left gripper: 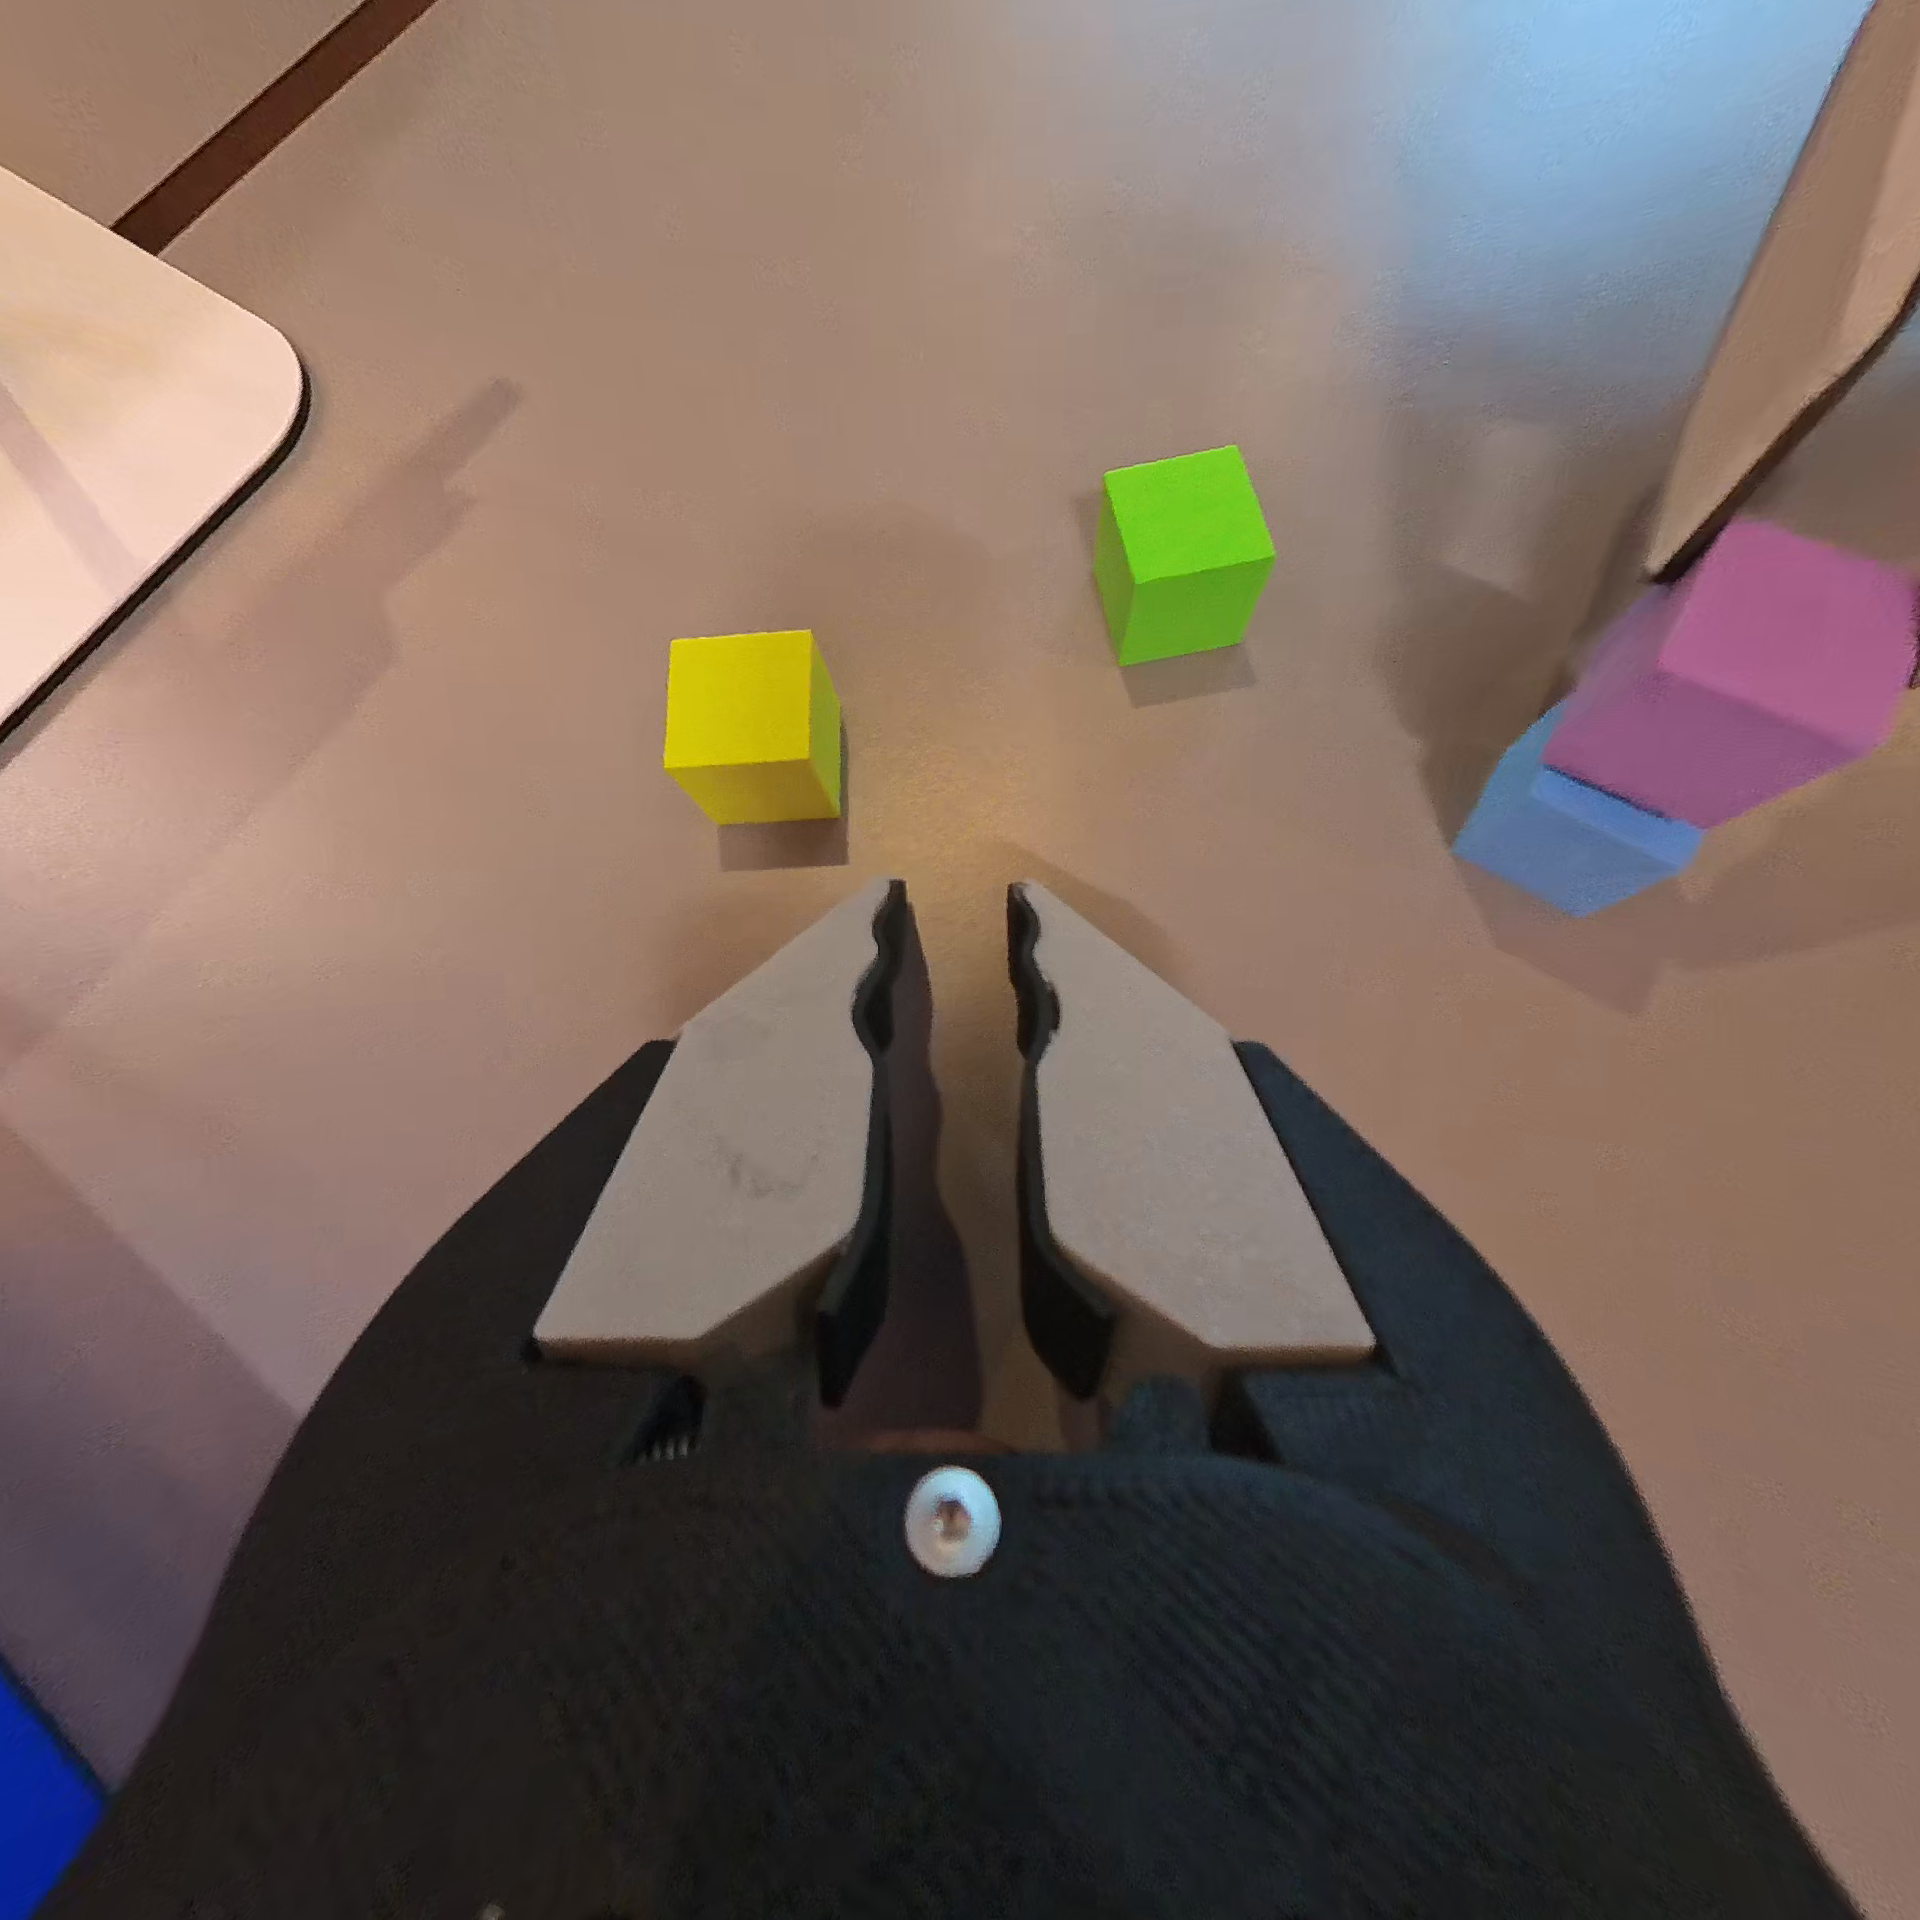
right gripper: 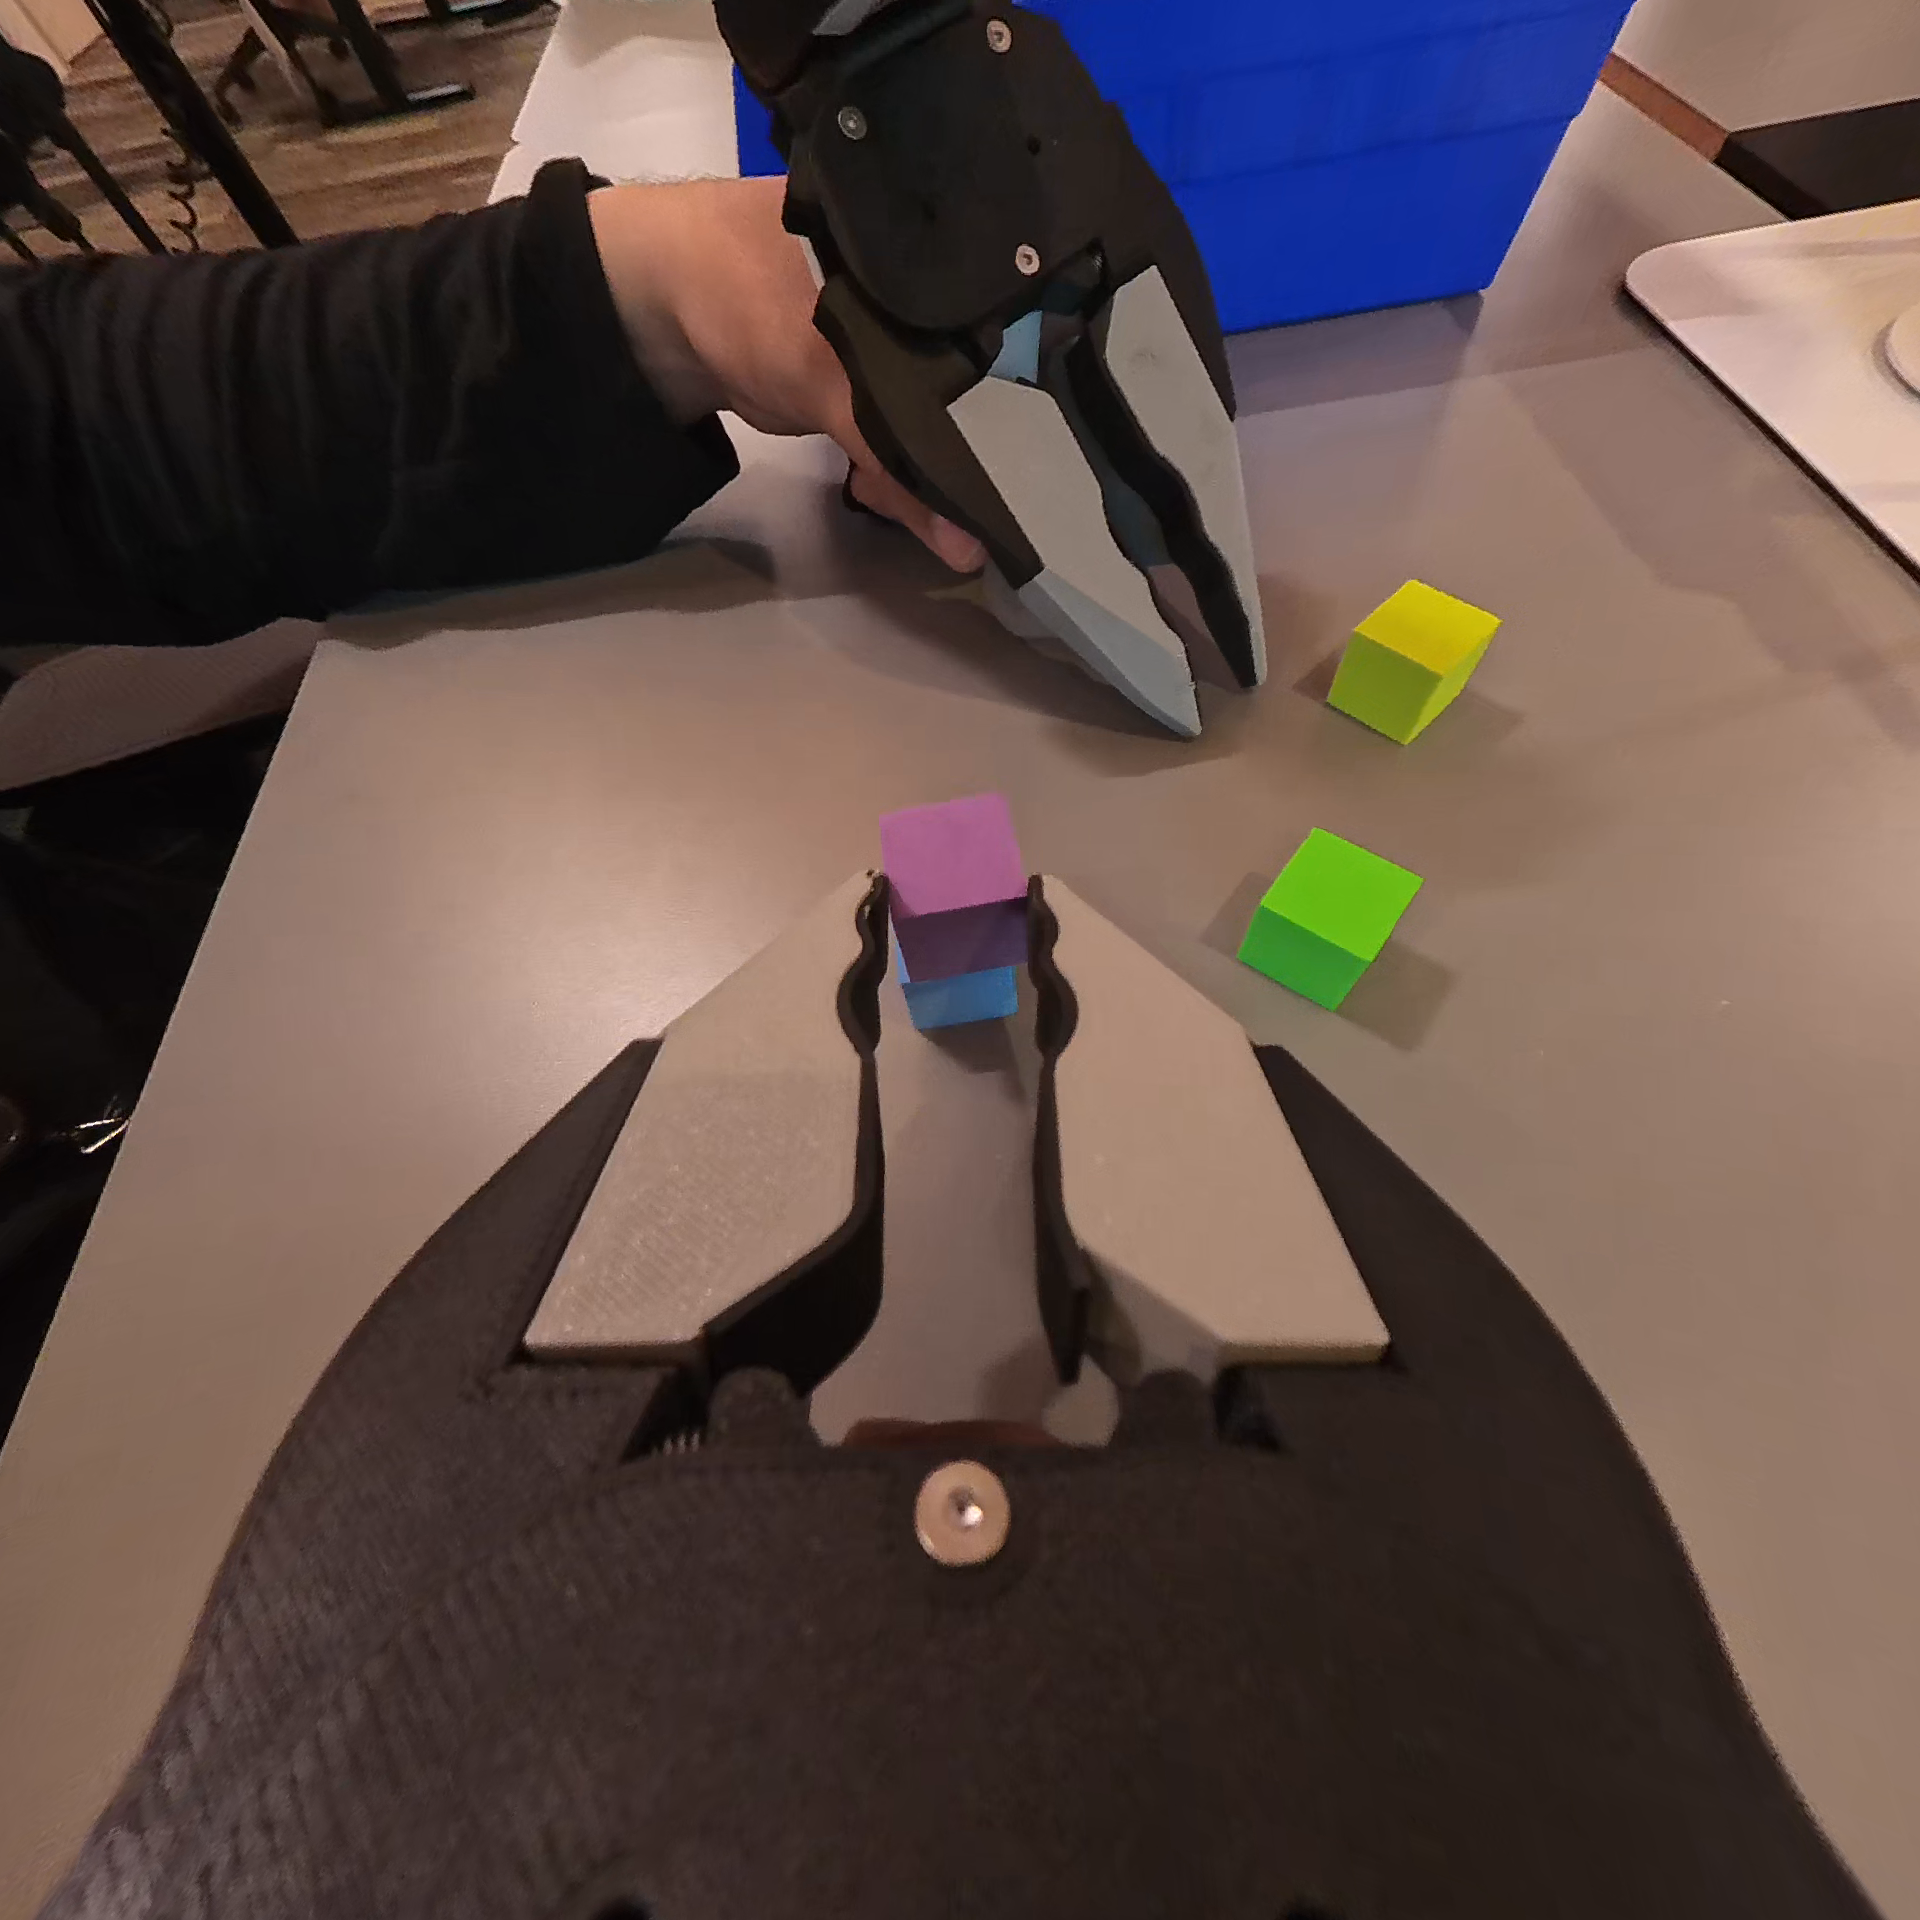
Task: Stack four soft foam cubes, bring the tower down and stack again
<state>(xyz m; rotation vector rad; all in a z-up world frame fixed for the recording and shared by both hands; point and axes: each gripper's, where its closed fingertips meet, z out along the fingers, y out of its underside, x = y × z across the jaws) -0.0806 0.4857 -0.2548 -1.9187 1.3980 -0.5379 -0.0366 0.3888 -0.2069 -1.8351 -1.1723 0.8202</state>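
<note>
A purple cube (right gripper: 945, 852) sits on a light blue cube (right gripper: 961, 995) on the grey table. My right gripper (right gripper: 956, 883) is shut on the purple cube, one fingertip on each side. A green cube (right gripper: 1330, 914) and a yellow cube (right gripper: 1413, 660) stand apart to the right. My left gripper (left gripper: 956, 894) is empty, its jaws a narrow gap apart, tips low over the table just right of the yellow cube (left gripper: 750, 722). The green cube (left gripper: 1184, 551) is ahead; the blurred purple cube (left gripper: 1745, 665) and blue cube (left gripper: 1579, 842) are at the right. The left gripper (right gripper: 1218, 698) also shows in the right wrist view.
A blue bin (right gripper: 1351, 156) stands at the far side of the table. A white rounded board (right gripper: 1787, 312) lies at the right, and shows in the left wrist view (left gripper: 104, 416). A hand and black sleeve (right gripper: 416, 364) hold the left gripper. The table's edge (right gripper: 260, 790) runs along the left. The left gripper's tips are roughly 12 cm from the right gripper's.
</note>
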